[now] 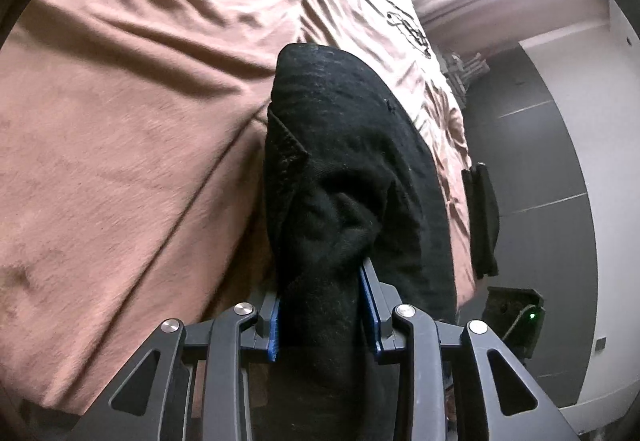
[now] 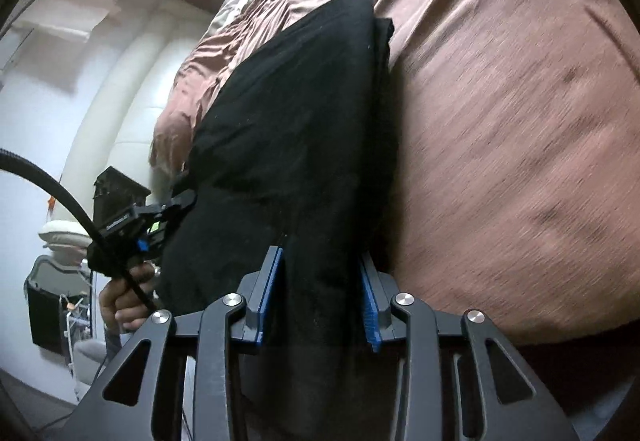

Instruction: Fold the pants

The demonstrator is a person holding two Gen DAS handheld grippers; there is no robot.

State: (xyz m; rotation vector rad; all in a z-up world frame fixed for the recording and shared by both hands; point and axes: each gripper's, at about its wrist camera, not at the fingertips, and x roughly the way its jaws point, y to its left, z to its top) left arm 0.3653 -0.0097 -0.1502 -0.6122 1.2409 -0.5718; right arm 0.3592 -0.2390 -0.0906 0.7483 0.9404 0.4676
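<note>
Matt black cloth pants (image 1: 352, 145)

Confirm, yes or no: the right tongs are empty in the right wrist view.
No, the right tongs are clamped on a bunch of the black pants over the brown bedspread.

One pair of black pants (image 1: 344, 145) is lying ahead of the hand-held grippers. Two hand-held grippers are showing, the left (image 1: 324, 315) and the right (image 2: 320, 297). One brown bed (image 1: 132, 113) is lying beneath them. One hand (image 2: 120, 301) is showing left of the right hand-held gripper.
</note>
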